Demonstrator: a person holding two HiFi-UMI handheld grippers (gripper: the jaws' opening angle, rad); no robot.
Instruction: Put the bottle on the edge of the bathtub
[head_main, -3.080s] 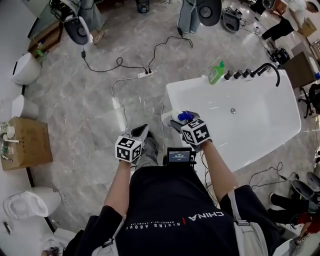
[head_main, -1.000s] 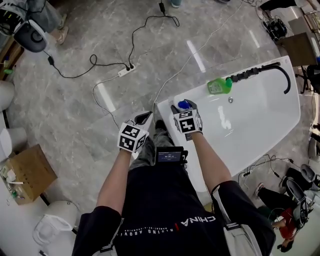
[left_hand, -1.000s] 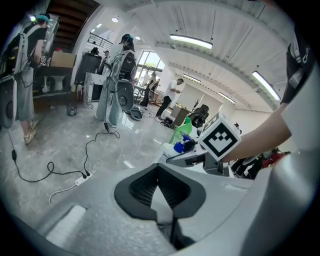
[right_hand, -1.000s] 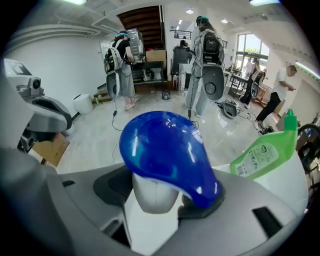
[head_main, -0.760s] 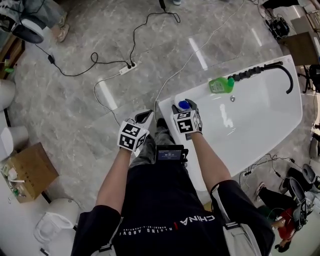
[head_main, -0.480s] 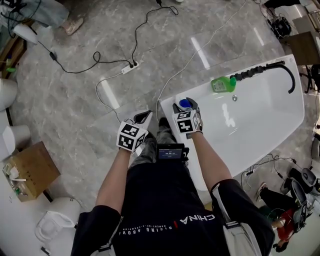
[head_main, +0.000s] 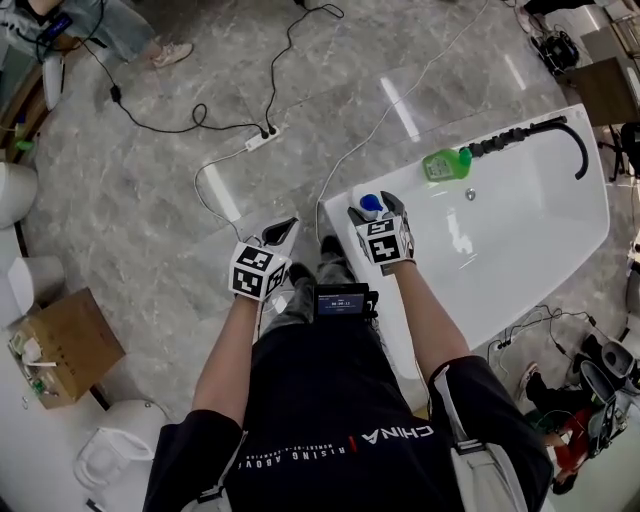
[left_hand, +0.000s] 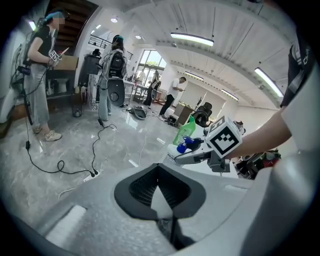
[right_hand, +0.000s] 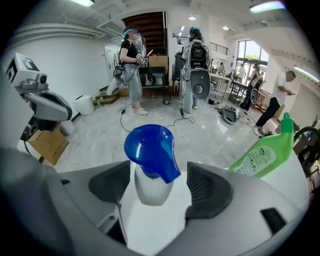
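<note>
Fingers (right_hand: 210, 192) of the right gripper (right_hand: 160, 192) are opening off the spray bottle (right_hand: 149, 189), which stands between them on the bathtub edge (right_hand: 152, 227); a skewed retreat could catch its blue trigger head (right_hand: 150, 147) and tip it into the tub.

Head view: my right gripper (head_main: 378, 211), jaws opening with the bottle (head_main: 371, 205) between them, covers all but its blue cap. Right gripper view: bottle's base hidden behind my gripper's body. Green bottle (right_hand: 262, 156): label print too small to read, foot hidden.

Left tongs (head_main: 283, 230) closed; right tongs (head_main: 377, 208) opening, bottle (right_hand: 150, 152) between.
</note>
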